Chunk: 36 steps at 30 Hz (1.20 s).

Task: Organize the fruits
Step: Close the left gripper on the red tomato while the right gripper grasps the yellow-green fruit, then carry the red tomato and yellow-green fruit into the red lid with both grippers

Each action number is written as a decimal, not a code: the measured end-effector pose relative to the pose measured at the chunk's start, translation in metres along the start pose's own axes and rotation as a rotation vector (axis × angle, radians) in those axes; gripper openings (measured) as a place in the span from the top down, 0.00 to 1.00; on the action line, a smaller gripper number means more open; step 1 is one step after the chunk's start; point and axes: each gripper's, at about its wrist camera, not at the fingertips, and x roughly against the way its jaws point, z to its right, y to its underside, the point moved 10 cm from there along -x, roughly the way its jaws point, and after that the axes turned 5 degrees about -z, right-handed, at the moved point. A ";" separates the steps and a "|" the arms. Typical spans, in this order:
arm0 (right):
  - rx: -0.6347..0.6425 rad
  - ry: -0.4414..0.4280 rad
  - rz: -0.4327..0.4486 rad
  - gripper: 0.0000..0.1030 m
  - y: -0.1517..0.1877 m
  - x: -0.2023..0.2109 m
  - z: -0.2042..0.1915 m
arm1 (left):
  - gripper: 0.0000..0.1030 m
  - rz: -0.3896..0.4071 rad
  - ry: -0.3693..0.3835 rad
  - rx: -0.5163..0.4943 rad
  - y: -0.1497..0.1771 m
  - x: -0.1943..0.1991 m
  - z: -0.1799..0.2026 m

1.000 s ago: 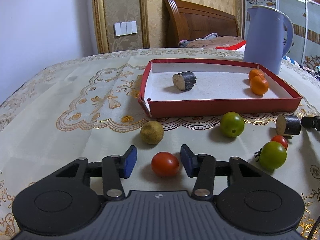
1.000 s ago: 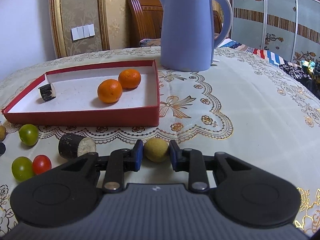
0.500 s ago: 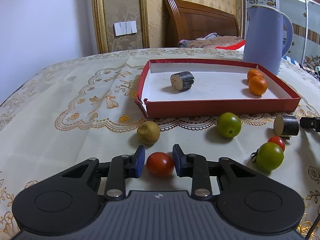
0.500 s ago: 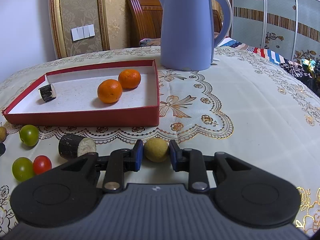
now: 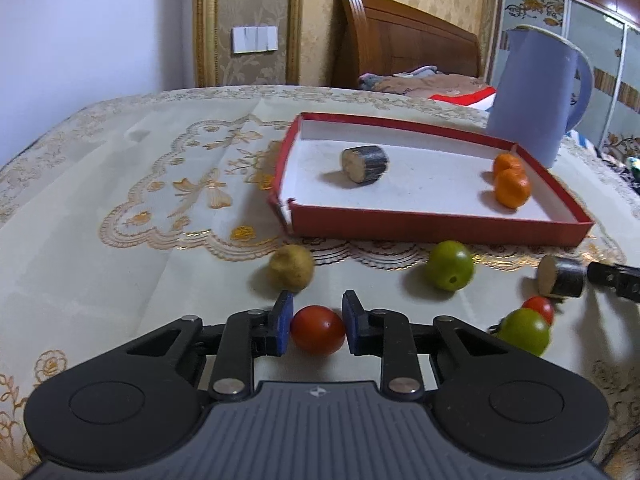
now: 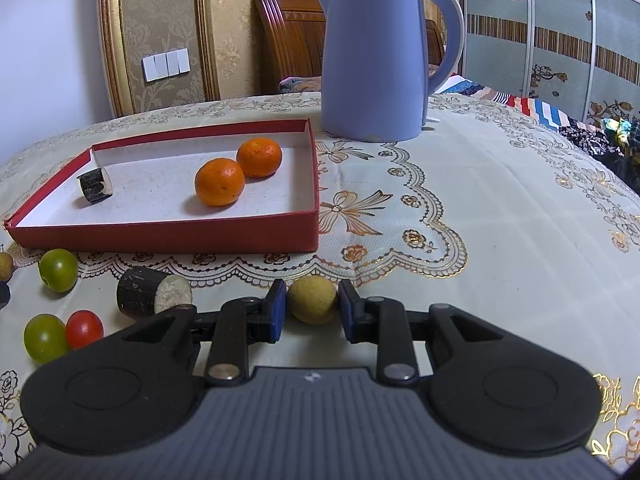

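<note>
In the left wrist view, the left gripper [image 5: 317, 327] had closed since one second earlier: its blue pads, which stood wide apart then, now pressed on both sides of the red tomato [image 5: 317, 330], so it was gripping this fruit. The view had also tilted a little, so I judged that the lifting was just starting, though the tomato looked close to the tablecloth [image 5: 120, 264]. The gripper was held low and nearly level, pointing toward the red tray [image 5: 436, 229]. In the tray lay a dark cut piece [image 5: 365, 162] and two oranges [image 5: 510, 187]. Outside, near the front wall of the tray, were a yellowish fruit [image 5: 290, 267], a green fruit [image 5: 449, 265], a second cut piece [image 5: 560, 277], and a green and a small red fruit together at the right.

In the right wrist view, almost nothing had changed. The right gripper [image 6: 312, 311] kept its pads closed on a yellow fruit [image 6: 312, 299], low over the cloth; whether the fruit touched the cloth, I could not tell. It pointed past the right corner of the tray, toward the blue kettle [image 6: 376, 52]. Both fruits were thus held but not yet in the tray, so the carrying step remained.
</note>
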 end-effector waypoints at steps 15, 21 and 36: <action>-0.051 -0.034 0.011 0.74 -0.001 0.002 0.007 | 0.75 0.057 0.014 -0.065 -0.030 0.002 0.040; -0.063 -0.034 0.019 0.74 -0.002 0.003 0.009 | 0.75 0.077 0.003 -0.079 -0.041 -0.002 0.049; -0.039 -0.038 0.108 0.74 -0.032 0.023 0.000 | 0.75 0.087 -0.006 -0.068 -0.064 -0.018 0.057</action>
